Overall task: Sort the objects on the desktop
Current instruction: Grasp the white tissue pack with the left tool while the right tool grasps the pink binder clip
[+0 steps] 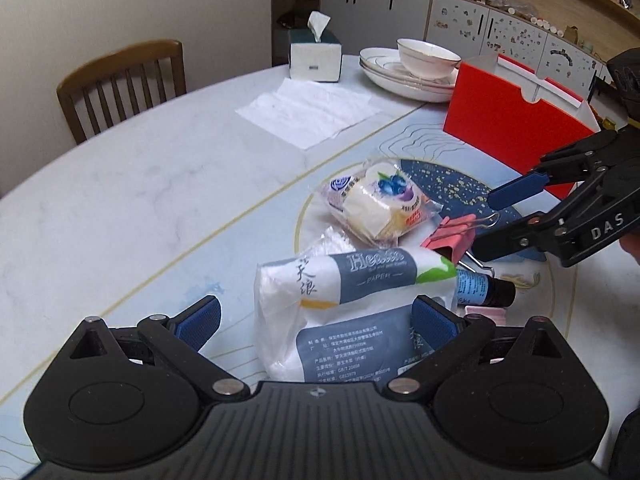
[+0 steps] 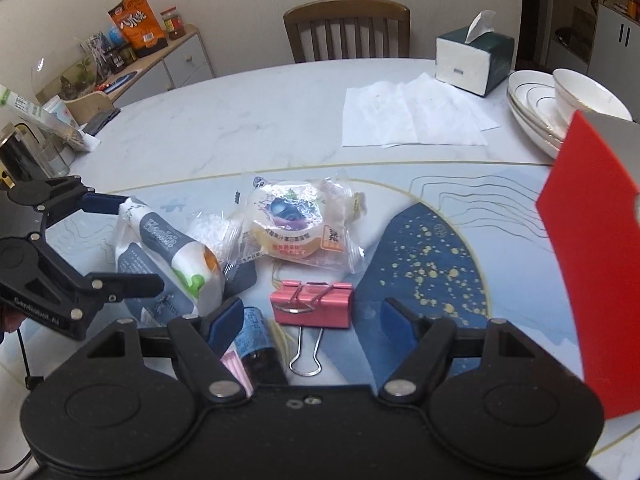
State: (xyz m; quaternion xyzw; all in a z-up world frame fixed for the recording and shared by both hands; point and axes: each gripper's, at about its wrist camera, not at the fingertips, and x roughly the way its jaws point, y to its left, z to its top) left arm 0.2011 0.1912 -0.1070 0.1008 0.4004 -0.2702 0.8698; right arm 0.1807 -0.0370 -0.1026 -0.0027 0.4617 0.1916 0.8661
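A white-and-grey tissue pack (image 1: 336,300) (image 2: 168,256) lies between the open fingers of my left gripper (image 1: 316,320) (image 2: 120,240), not clamped. A pink binder clip (image 2: 312,304) (image 1: 448,236) lies between the open fingers of my right gripper (image 2: 312,320) (image 1: 488,220). A wrapped blueberry cake (image 1: 380,204) (image 2: 296,220) sits behind both. A small dark bottle with a blue label (image 1: 480,288) (image 2: 256,340) lies beside the tissue pack. A pink flat item (image 2: 238,368) lies under my right gripper.
A red open box (image 1: 512,128) (image 2: 592,240) stands at the right. Stacked white plates with a bowl (image 1: 416,68) (image 2: 552,108), a tissue box (image 1: 316,56) (image 2: 472,60) and flat paper napkins (image 1: 308,112) (image 2: 412,112) lie farther back. A wooden chair (image 2: 348,28) stands behind the table.
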